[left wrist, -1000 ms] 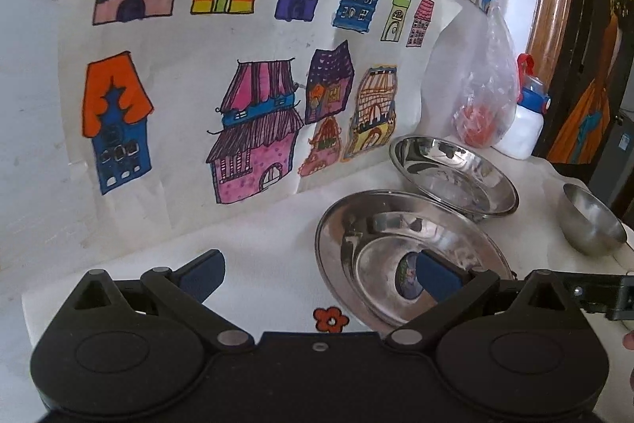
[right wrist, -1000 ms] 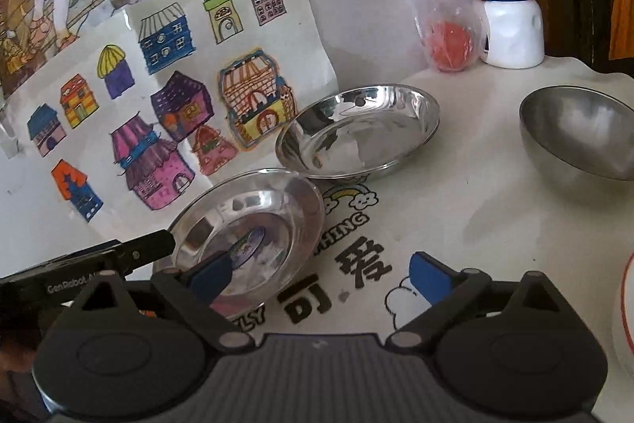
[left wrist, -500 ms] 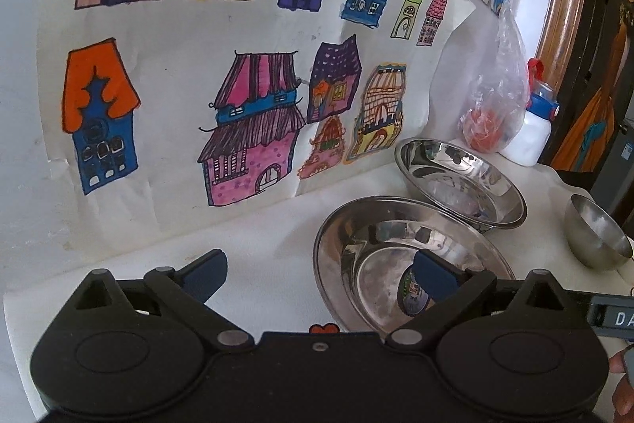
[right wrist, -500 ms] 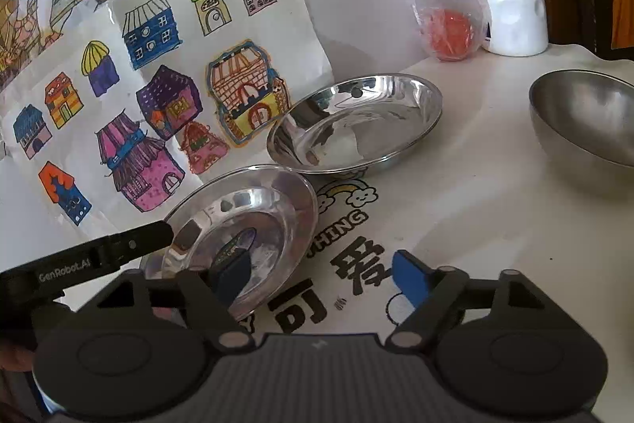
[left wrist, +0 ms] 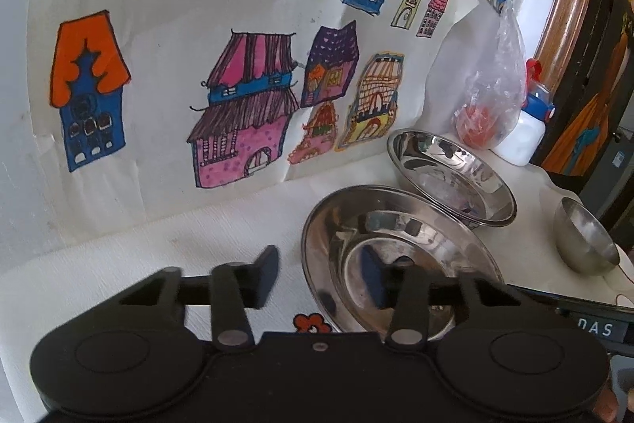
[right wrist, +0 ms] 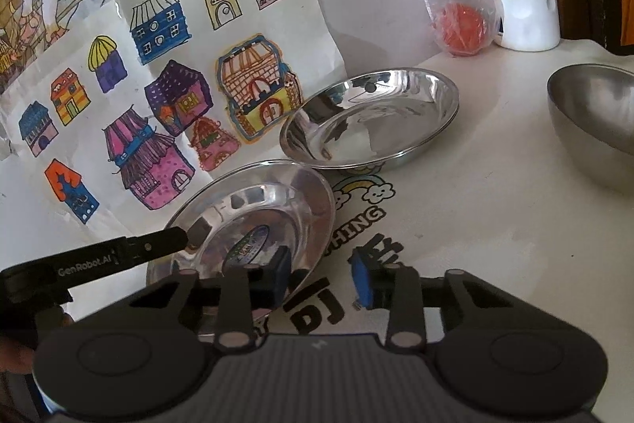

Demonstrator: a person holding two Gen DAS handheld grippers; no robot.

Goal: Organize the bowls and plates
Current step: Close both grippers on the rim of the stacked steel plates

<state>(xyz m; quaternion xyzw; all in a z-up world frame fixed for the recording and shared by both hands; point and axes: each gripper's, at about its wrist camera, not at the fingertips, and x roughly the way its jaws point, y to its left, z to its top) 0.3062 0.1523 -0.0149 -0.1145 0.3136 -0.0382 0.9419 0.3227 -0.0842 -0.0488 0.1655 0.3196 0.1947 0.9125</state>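
White-clothed bench (left wrist: 198, 232) pushed up against a wall, with a paper sheet of coloured felt-pen houses (left wrist: 158, 66) leaning behind it. Nearest on the cloth, a shallow round steel plate (left wrist: 396, 232) with a sticker in its well; just beyond it a second shiny steel plate (left wrist: 451, 173), rims close, contact not clear. Further right and well apart, a small round steel bowl (left wrist: 586, 236). At the back, a clear plastic bag with something red inside (left wrist: 487, 98), beside a white bottle with a blue and red cap (left wrist: 523, 133).

Left tool (left wrist: 320, 272) astride the near plate's left rim – one pad outside on the cloth, the other over the well. Jaws just been closing, still apart, not pressing the metal. Right tool (right wrist: 320, 276) astride the same plate's right rim, likewise just been narrowing – gap still showing on both sides of the rim.
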